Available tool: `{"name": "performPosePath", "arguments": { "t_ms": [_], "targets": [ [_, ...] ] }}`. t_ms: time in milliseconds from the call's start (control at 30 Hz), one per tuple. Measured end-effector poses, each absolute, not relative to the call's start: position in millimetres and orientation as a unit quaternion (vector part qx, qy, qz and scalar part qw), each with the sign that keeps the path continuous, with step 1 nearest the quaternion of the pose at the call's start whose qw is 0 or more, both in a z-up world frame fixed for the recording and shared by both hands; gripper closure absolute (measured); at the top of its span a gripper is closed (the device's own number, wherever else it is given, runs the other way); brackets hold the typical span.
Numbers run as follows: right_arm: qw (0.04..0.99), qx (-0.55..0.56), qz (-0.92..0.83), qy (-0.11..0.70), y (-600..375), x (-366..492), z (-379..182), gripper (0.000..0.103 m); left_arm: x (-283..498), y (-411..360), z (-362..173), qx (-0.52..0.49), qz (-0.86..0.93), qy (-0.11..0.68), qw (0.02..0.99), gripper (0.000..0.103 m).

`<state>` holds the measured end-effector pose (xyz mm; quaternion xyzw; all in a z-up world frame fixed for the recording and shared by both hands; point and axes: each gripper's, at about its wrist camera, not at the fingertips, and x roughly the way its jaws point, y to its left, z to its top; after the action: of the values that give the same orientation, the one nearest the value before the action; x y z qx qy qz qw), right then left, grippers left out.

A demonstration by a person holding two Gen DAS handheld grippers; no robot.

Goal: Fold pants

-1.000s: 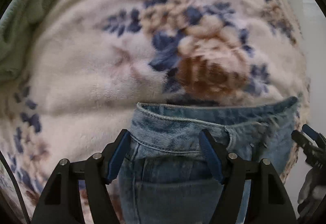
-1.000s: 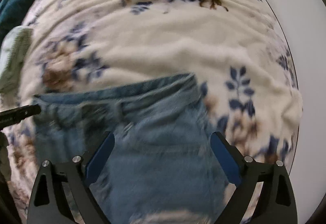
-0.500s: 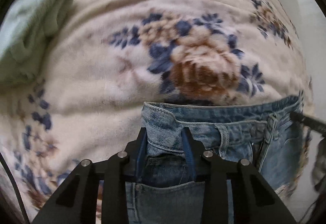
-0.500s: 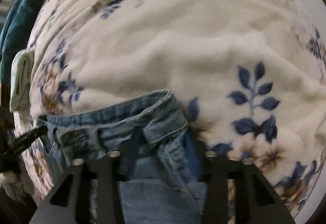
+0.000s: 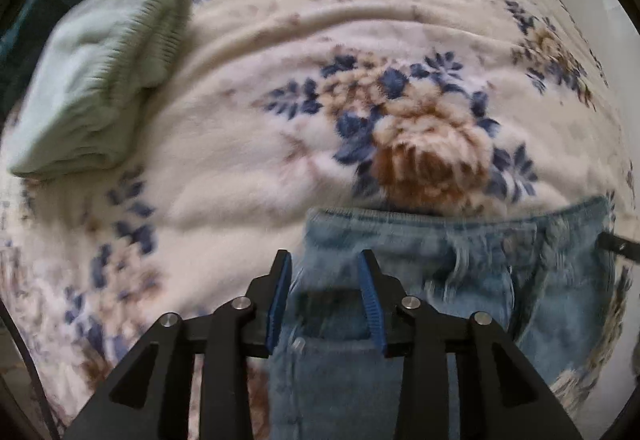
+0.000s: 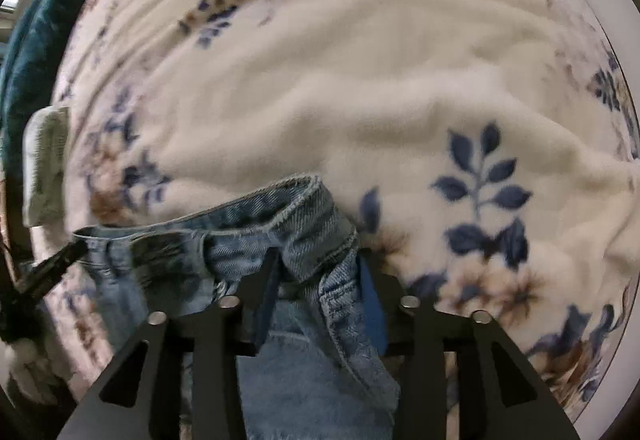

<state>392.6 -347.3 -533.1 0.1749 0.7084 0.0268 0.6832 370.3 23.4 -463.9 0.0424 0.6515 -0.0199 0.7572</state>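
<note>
1. Lighting: soft, diffuse, moderately bright in both views. No glare or hot spots on the floral blanket (image 5: 248, 144).
2. Source: a daylight patch shows at the upper-left edge of the right wrist view; otherwise direction unclear.
3. Shadows: faint, only in blanket folds and under the jeans (image 6: 304, 236) waistband.
4. Blur: left wrist view is motion-smeared, jeans (image 5: 420, 252) and green knit garment (image 5: 96, 80) edges soft. Right wrist view sharper at center, denim weave readable, left side smeared.
5. Distortion: strong fisheye bulge, black vignette ring at the corners.
6. Both gripper bodies at the bottom edge read dark, little detail.
</note>
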Motion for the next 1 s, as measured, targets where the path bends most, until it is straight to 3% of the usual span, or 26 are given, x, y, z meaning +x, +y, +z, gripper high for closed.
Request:
{"name": "performPosePath", "arguments": {
  "t_ms": [133, 233, 400, 433, 467, 500, 567, 633, 800, 833, 900, 933, 967, 1000],
  "targets": [
    [0.69, 0.163, 0.038, 0.705, -356, 369, -514, 0.013, 329, 35, -450, 0.013, -0.017, 0.65, 0.759, 0.051],
    [0.676, 0.156, 0.022, 0.72, -360, 340, -517, 0.011, 299, 49, -463, -0.019, -0.006, 0.679, 0.734, 0.04],
    [0.62, 0.185, -0.028, 0.762, -375, 276, -545, 0.012, 247, 78, -513, -0.08, 0.005, 0.745, 0.663, 0.04],
    [0.612, 0.197, -0.039, 0.765, -379, 262, -552, 0.017, 236, 80, -516, -0.09, 0.003, 0.746, 0.66, 0.041],
    [0.61, 0.208, -0.042, 0.763, -380, 254, -555, 0.033, 228, 79, -514, -0.092, 0.002, 0.742, 0.664, 0.048],
    [0.611, 0.219, -0.049, 0.759, -382, 243, -557, 0.04, 217, 77, -509, -0.083, -0.001, 0.734, 0.674, 0.056],
    [0.623, 0.224, -0.06, 0.747, -382, 230, -551, 0.065, 206, 64, -503, -0.048, -0.009, 0.725, 0.687, 0.088],
    [0.635, 0.227, -0.059, 0.736, -383, 221, -538, 0.085, 199, 61, -495, -0.027, -0.01, 0.719, 0.694, 0.092],
    [0.622, 0.297, -0.059, 0.722, -413, 188, -538, 0.087, 179, 52, -462, 0.031, -0.008, 0.725, 0.688, 0.085],
    [0.617, 0.312, -0.054, 0.721, -419, 183, -539, 0.087, 173, 48, -449, 0.042, -0.007, 0.727, 0.685, 0.078],
    [0.612, 0.326, -0.044, 0.719, -427, 178, -537, 0.079, 164, 31, -419, 0.074, -0.025, 0.723, 0.687, 0.073],
    [0.611, 0.328, -0.04, 0.719, -430, 176, -535, 0.069, 157, 22, -404, 0.104, -0.026, 0.715, 0.691, 0.07],
    [0.613, 0.329, -0.039, 0.718, -433, 175, -531, 0.048, 152, 11, -392, 0.13, -0.027, 0.705, 0.697, 0.064],
    [0.617, 0.326, -0.043, 0.715, -435, 175, -525, 0.037, 143, -4, -373, 0.156, -0.039, 0.692, 0.704, 0.06]
  ]
}}
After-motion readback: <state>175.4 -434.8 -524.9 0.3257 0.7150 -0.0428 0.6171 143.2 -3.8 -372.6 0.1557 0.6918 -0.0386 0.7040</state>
